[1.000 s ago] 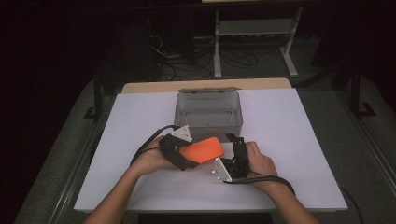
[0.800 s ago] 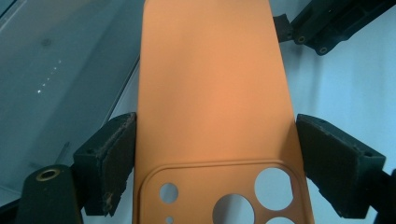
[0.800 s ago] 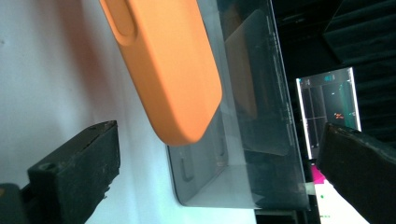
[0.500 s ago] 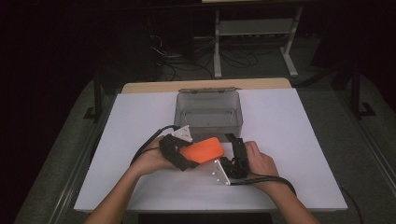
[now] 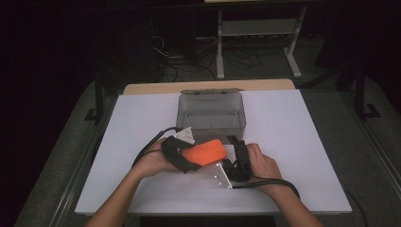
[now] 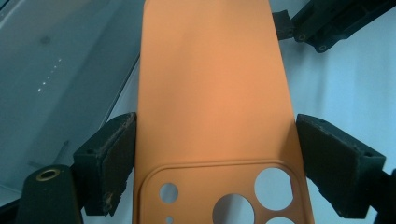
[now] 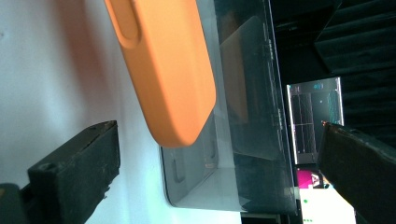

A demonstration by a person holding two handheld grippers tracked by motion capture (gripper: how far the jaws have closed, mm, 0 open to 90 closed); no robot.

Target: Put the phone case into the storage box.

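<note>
An orange phone case (image 5: 204,152) with camera cut-outs is held above the white table near its front middle. My left gripper (image 5: 196,160) is shut on it. In the left gripper view both pads (image 6: 116,149) press the long edges of the case (image 6: 210,93) just above the cut-outs. My right gripper (image 5: 233,151) stands open just right of the case, its jaws wide apart. In the right gripper view the free end of the case (image 7: 168,70) hangs ahead of and between the jaws of the right gripper (image 7: 215,156), touching neither.
A clear lidless plastic box (image 5: 211,124) stands behind the case at the table's middle, close to both grippers; its wall (image 7: 243,116) lies right beyond the case. The white tabletop (image 5: 302,127) has free room to the left and right. Dark floor and a metal rack lie beyond.
</note>
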